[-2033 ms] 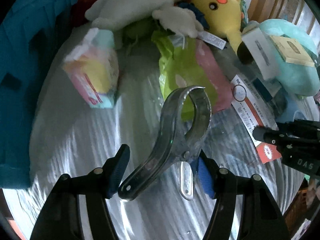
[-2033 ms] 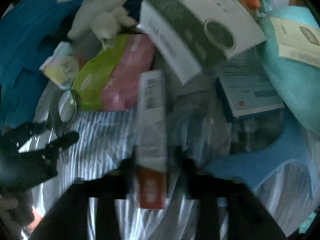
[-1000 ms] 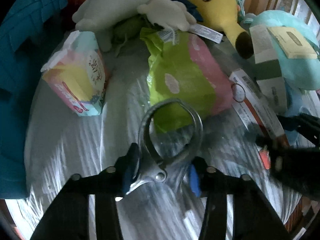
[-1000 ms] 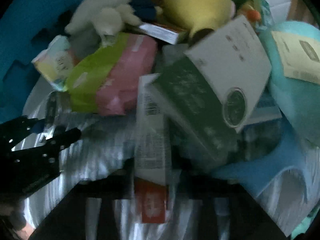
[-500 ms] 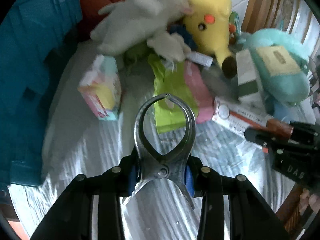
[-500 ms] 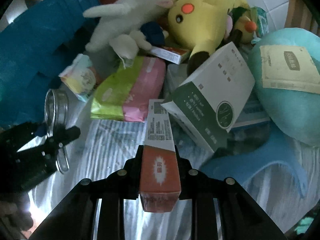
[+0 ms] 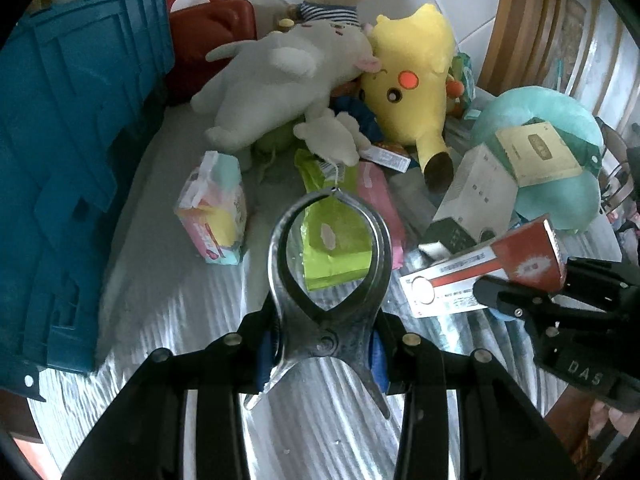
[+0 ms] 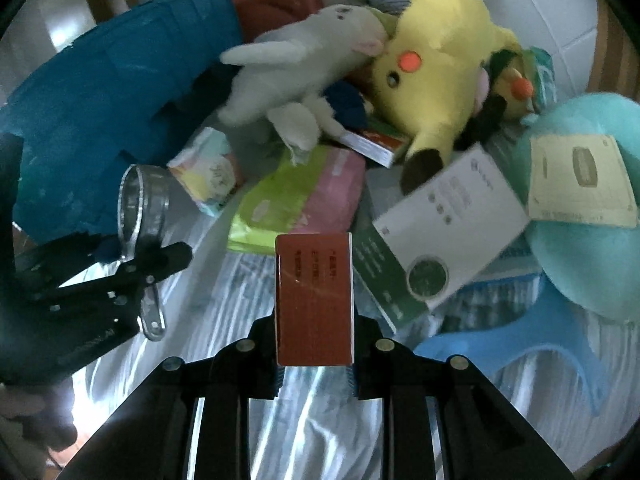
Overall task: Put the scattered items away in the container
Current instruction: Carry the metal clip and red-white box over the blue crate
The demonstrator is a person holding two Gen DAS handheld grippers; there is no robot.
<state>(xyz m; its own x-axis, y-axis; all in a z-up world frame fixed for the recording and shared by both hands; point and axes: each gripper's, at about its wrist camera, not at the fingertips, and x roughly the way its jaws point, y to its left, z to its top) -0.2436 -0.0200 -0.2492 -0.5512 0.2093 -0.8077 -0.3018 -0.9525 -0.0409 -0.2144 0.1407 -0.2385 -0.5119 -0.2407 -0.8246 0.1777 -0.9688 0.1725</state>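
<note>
Left gripper clamps a clear clip; right gripper grips a red-and-white box. Plush toys, packets and boxes crowd the table beside the blue crate.

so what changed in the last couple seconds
The left gripper closed on the big clear clip and lifted it off the table. The right gripper, already gripping the red and white box, raised it clear. The plush toys, tissue packs and blue crate stayed put.
</note>
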